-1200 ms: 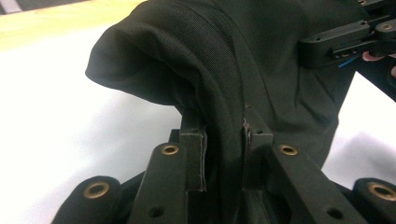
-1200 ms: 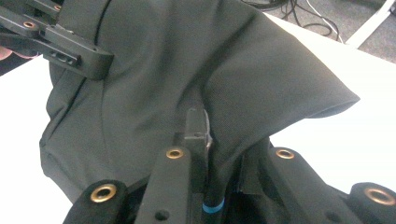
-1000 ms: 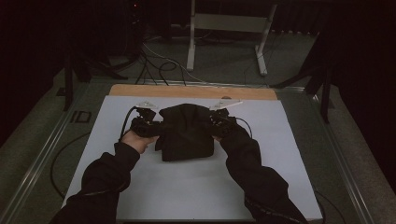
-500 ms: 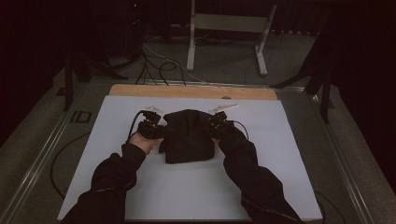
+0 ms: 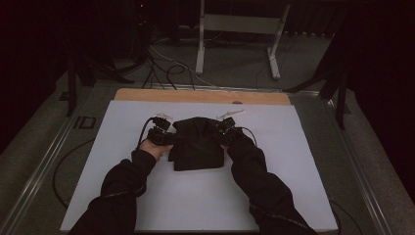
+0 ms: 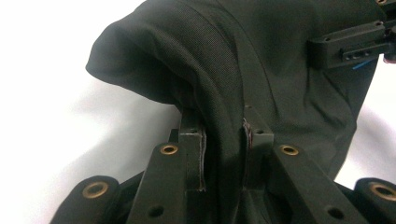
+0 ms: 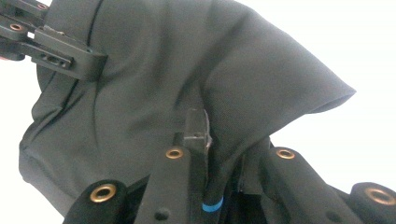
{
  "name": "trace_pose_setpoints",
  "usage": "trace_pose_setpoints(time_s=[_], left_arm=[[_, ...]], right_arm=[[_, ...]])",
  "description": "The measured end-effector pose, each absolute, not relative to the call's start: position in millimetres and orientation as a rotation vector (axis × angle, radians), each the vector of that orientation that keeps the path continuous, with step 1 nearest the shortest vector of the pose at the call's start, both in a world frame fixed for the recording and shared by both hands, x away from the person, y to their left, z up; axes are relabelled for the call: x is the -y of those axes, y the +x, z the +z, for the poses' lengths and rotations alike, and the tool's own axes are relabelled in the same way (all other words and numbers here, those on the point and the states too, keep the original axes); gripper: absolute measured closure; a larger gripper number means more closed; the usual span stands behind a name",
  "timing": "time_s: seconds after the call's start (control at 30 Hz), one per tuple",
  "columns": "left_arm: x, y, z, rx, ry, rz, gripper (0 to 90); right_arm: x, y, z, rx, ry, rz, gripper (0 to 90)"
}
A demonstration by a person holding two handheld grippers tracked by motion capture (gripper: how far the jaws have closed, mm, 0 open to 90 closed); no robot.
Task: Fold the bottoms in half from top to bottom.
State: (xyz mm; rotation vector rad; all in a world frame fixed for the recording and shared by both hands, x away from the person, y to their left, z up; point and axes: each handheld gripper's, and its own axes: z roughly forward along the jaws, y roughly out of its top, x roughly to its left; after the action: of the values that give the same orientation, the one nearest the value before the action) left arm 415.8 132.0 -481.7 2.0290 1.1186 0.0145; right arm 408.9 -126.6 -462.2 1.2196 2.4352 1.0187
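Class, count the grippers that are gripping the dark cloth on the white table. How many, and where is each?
2. The left gripper clamps the dark cloth at its left edge; the right gripper clamps its right edge. Both fingers pinch folds of fabric, seen close in the gripper views.

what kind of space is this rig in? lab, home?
Most likely a lab or a recording workspace, not a home. A white work table stands in a dark room, loose cables run over the floor behind it, and a bare metal stand sits beyond.
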Motion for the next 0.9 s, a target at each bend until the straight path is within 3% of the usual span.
trace_pose_setpoints(time_s=[0.9], left_arm=[[-126,443,-506,-1.173,2.059,0.003,70.9]], right_arm=[[129,432,-488,-2.425,1.235,0.942,76.0]])
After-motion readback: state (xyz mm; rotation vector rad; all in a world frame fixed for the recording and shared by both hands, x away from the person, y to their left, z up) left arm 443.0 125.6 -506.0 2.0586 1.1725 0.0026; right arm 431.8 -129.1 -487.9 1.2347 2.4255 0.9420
